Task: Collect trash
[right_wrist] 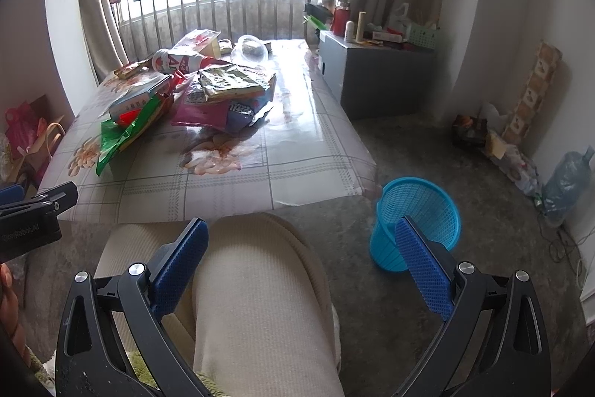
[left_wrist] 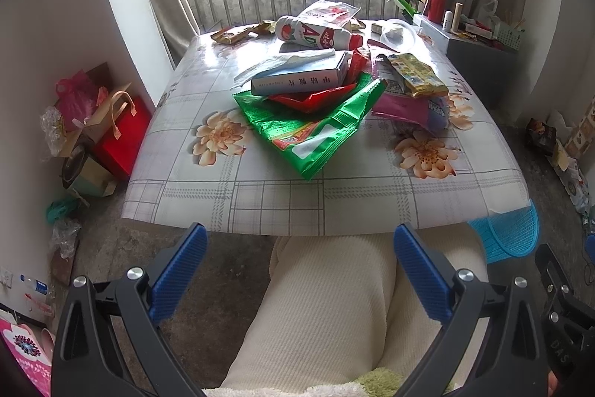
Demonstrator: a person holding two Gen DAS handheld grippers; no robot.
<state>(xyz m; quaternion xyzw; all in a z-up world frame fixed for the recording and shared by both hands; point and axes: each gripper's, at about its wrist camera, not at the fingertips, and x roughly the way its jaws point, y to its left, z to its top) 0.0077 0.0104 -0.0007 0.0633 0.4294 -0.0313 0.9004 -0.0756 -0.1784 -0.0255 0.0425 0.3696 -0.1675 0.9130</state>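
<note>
A pile of trash lies on the floral table (left_wrist: 260, 199): a green wrapper (left_wrist: 316, 133), a red wrapper (left_wrist: 308, 97), a blue-white box (left_wrist: 301, 77), a milk bottle (left_wrist: 316, 32), yellow packets (left_wrist: 416, 73), a pink-purple bag (left_wrist: 409, 106) and a clear plastic bowl (left_wrist: 398, 32). A blue mesh bin (right_wrist: 416, 222) stands on the floor right of the table; it also shows in the left wrist view (left_wrist: 509, 233). My left gripper (left_wrist: 299, 233) is open and empty, over the person's lap below the table's near edge. My right gripper (right_wrist: 301, 229) is open and empty, beside the bin.
The person's cream-trousered legs (left_wrist: 327, 304) fill the foreground. Gift bags (left_wrist: 111, 133) and clutter sit on the floor at left. A grey cabinet (right_wrist: 375, 80) with bottles stands at the right. A water jug (right_wrist: 569, 181) and boxes line the right wall.
</note>
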